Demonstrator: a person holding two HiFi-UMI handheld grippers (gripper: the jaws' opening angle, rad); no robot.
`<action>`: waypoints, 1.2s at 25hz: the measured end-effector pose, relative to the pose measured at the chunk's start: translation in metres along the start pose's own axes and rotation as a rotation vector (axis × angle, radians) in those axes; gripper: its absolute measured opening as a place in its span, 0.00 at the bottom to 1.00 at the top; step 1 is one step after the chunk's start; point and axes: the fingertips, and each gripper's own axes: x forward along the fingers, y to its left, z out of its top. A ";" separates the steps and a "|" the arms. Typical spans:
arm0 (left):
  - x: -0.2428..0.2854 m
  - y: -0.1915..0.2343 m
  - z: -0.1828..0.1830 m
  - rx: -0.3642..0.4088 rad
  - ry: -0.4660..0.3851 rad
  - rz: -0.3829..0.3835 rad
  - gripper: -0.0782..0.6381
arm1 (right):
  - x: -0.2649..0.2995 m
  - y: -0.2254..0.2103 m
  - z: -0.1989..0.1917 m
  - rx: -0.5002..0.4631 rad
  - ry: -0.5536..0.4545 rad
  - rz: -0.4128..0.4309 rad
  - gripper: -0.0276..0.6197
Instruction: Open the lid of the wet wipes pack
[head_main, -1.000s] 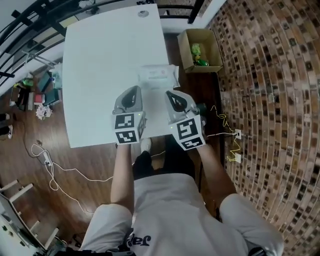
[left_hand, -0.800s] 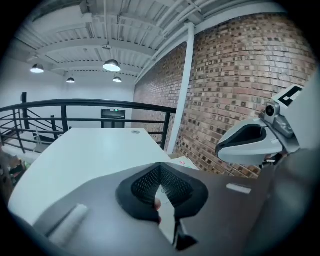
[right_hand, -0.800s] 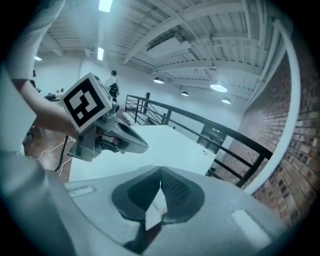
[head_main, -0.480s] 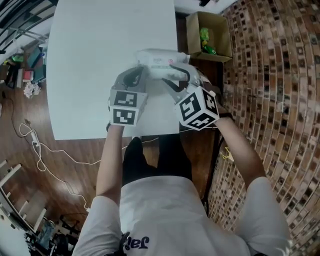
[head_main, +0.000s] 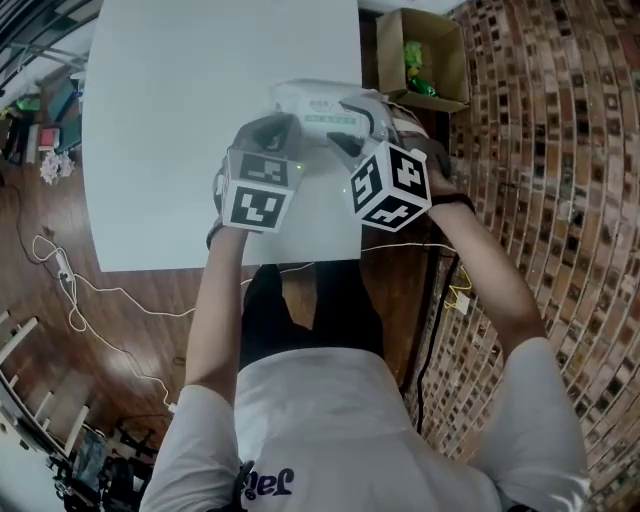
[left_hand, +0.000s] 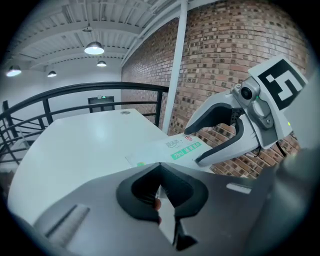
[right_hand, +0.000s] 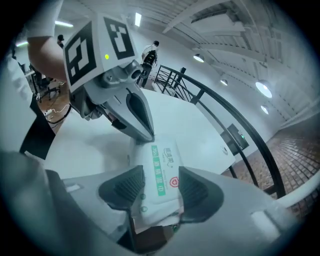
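The white wet wipes pack (head_main: 318, 108) with a green label lies on the white table (head_main: 180, 120), near its right edge. My right gripper (head_main: 352, 120) straddles the pack's right end. In the right gripper view the jaws (right_hand: 161, 187) are opening, with the pack (right_hand: 161, 167) lying between the ribbed pads and a gap on each side. My left gripper (head_main: 284, 130) is shut, and its tip rests at the pack's left end. In the left gripper view the black pads (left_hand: 160, 190) meet, and the pack (left_hand: 172, 150) lies just beyond them. The lid is not clearly visible.
An open cardboard box (head_main: 428, 48) holding a green item stands on the floor beyond the table's right edge. Cables (head_main: 90, 300) trail over the wooden floor to the left. A brick wall (head_main: 540, 150) runs along the right.
Both grippers came forward and down from the table's near edge to the pack. The right one rolled over and its jaws spread around the pack's end.
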 end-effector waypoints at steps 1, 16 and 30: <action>0.000 0.001 0.000 0.001 0.011 0.002 0.13 | 0.002 0.000 0.000 -0.006 0.004 -0.003 0.37; 0.002 -0.003 -0.004 0.064 0.019 0.025 0.13 | -0.005 0.015 0.007 -0.146 0.017 0.009 0.13; 0.007 -0.003 -0.007 0.036 0.077 0.040 0.13 | -0.023 0.002 0.017 -0.208 -0.002 0.219 0.07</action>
